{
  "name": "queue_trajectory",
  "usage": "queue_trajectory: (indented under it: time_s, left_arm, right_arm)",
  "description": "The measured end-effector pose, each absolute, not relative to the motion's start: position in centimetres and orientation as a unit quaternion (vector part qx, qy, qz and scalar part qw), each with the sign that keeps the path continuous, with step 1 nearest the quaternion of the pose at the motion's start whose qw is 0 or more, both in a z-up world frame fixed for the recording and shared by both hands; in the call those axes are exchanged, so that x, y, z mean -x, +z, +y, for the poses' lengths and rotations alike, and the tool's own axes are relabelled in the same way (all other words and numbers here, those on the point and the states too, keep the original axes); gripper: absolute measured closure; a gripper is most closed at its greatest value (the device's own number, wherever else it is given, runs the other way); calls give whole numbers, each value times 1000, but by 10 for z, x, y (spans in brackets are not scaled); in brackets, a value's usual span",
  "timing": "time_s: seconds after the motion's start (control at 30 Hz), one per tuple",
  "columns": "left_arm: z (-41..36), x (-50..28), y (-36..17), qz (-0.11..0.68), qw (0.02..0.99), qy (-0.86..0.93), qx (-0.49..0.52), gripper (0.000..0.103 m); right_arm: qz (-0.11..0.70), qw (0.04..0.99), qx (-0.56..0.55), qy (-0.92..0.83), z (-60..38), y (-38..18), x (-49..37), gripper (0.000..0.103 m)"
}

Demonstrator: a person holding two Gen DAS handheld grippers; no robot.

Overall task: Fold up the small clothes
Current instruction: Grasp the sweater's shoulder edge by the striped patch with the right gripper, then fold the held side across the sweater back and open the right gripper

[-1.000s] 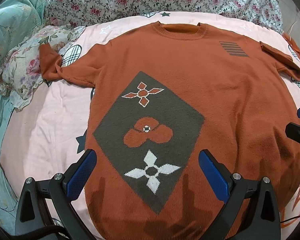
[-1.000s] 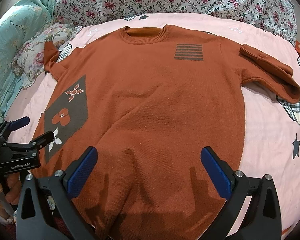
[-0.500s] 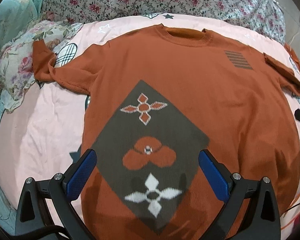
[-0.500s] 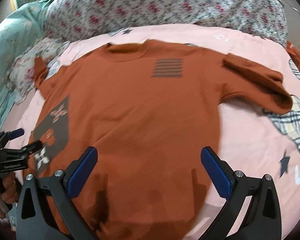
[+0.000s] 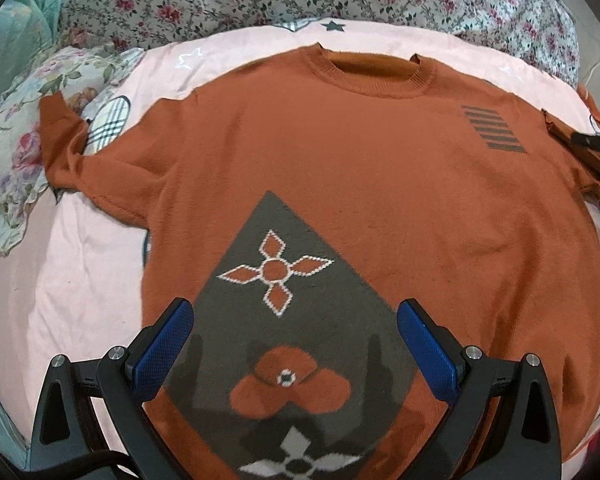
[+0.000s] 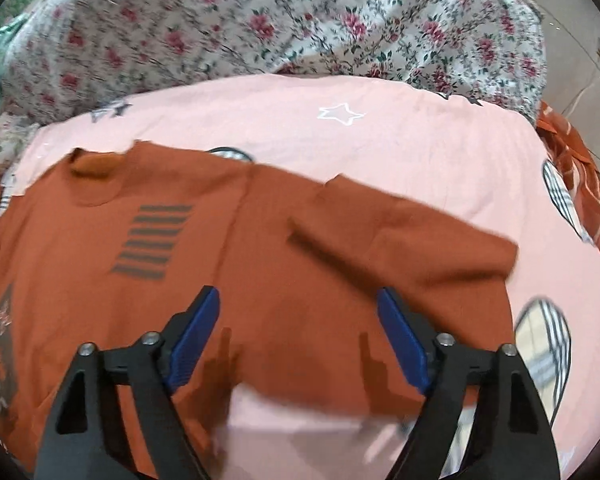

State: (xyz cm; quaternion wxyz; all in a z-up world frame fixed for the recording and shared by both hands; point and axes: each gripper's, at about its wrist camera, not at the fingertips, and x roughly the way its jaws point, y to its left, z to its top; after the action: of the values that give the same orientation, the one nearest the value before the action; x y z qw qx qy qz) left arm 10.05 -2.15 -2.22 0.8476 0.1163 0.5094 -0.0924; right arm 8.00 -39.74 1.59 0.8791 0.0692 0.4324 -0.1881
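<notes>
The orange sweater (image 5: pixel 340 184) lies flat, face up, on the pink bedsheet (image 5: pixel 72 280), its left sleeve (image 5: pixel 64 148) bunched against the floral pillow (image 5: pixel 16 136). The left gripper (image 5: pixel 294 344) hovers spread over the grey diamond; the right gripper (image 6: pixel 298 332) hangs spread near the right sleeve (image 6: pixel 400 236). A shallow pinch there could let the sleeve slip or drag the body askew

Black hand-held gripper (image 5: pixel 294 344), blue textured pads (image 5: pixel 426 350), silver screws

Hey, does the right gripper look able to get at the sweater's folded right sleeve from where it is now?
Probably yes: the right gripper is open, and the sleeve lies uncovered just ahead.
</notes>
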Motion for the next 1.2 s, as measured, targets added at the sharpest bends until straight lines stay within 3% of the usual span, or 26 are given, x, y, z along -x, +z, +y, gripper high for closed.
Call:
queue_trajectory:
  time_s: [0.1, 0.13, 0.17, 0.23, 0.27, 0.53, 0.77, 1.0, 1.1, 1.2]
  left_arm:
    - [-23, -106, -30, 522, 840, -91, -120, 1]
    - [-24, -107, -31, 521, 840, -92, -117, 1]
    - [-23, -109, -32, 522, 840, -91, -117, 1]
    - [-21, -111, -30, 516, 845, -94, -108, 1]
    - [-20, -111, -28, 511, 848, -97, -102, 1]
    - [-6, -111, -22, 508, 853, -109, -58, 1]
    - [18, -104, -18, 509, 853, -117, -28, 1]
    - [37, -119, -26, 524, 840, -138, 22, 1]
    - [36, -134, -28, 529, 834, -153, 41, 1]
    - [29, -151, -29, 529, 830, -169, 56, 2]
  right_arm:
    - [449, 872, -65, -185, -413, 2, -101, 28]
    - [456, 867, -67, -188, -418, -4, -106, 43]
    - [465, 861, -72, -191, -422, -10, -110, 65]
    - [467, 857, -96, -196, -432, -16, -109, 88]
    - [458, 860, -106, -197, -432, -13, -106, 93]
    - [372, 902, -214, -47, -352, 27, -115, 95]
    - [367, 894, -235, 102, -212, 30, -183, 95]
    - [405, 867, -240, 165, -123, -2, -230, 95]
    - [426, 855, -244, 165, -113, -16, -241, 88]
    - [431, 847, -263, 166, -119, -18, -233, 60]
